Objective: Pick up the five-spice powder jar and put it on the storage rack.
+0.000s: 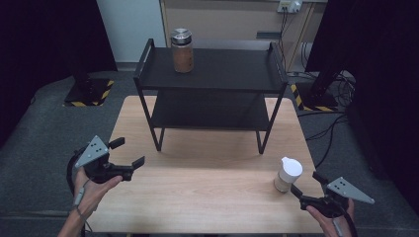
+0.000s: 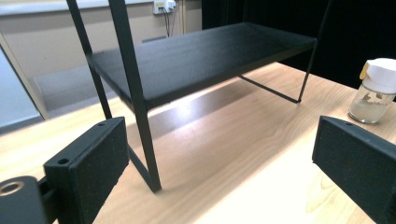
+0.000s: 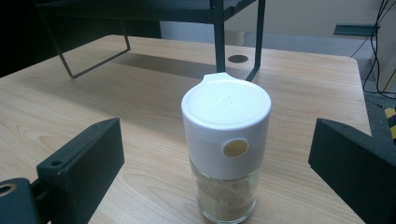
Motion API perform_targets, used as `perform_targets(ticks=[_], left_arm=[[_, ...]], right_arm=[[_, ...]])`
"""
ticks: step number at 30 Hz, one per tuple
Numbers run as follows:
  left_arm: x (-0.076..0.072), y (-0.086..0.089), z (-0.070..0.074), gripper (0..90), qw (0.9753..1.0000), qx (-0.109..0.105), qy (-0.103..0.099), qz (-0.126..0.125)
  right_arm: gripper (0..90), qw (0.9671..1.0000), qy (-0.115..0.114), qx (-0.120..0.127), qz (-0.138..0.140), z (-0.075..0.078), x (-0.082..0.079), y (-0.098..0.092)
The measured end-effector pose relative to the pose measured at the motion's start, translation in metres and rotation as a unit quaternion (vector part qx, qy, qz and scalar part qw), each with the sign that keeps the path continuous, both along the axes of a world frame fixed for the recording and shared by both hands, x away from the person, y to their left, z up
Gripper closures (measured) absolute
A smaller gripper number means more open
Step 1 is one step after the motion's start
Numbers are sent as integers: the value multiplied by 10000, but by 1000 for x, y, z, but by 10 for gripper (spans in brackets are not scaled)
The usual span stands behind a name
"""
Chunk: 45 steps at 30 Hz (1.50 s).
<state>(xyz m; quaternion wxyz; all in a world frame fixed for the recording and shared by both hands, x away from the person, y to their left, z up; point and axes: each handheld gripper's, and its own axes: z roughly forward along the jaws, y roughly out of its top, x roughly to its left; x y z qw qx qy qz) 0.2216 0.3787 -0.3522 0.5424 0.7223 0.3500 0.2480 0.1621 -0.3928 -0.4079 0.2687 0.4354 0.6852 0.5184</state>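
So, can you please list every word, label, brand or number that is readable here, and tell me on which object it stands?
None can be read.
White-capped jar: a plain round yellow dot on the cap and small moulded marks on its top, no letters.
Brown jar on the shelf rack: no label seen.
Yellow-black hazard stripes on the floor: a warning pattern, no text.
Wall socket: too small to tell.

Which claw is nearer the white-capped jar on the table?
Right. The right claw sits just beside the white-capped jar, jaws open toward it; the left claw is across the table.
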Motion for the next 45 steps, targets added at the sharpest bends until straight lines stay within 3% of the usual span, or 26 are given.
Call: perform_targets(ticks=[3, 8, 15, 20, 30, 33, 37, 40, 45], left_arm=[[-4, 2, -12, 28, 10000, 2, 26, 61], [-5, 3, -29, 29, 9995, -72, 297, 128], [-7, 2, -41, 30, 9989, -92, 383, 250], [-8, 0, -47, 30, 9989, -118, 316, 314], [-8, -1, -52, 29, 9993, -27, 344, 147], [-4, -2, -55, 26, 9992, -39, 389, -13], [-2, -4, -55, 25, 9993, 48, 294, -228], [-1, -1, -58, 25, 9990, -120, 223, -366], [-1, 4, -61, 26, 9987, -214, 156, -432]], right_arm=[[37, 10000, 17, -1, -10, 0, 0, 0], [37, 10000, 10, -17, 4, 0, 0, 1], [37, 10000, 24, -36, 3, -1, 2, 1], [37, 10000, 49, -54, 10, -1, 4, 1], [37, 9999, 59, -85, -4, -1, 7, 1], [37, 9999, 85, -126, 3, 0, 7, 1], [37, 9999, 52, -145, 17, -1, 4, -1], [37, 9999, 63, -124, -3, -2, 3, -2], [37, 9999, 61, -110, -19, -2, 2, -2]])
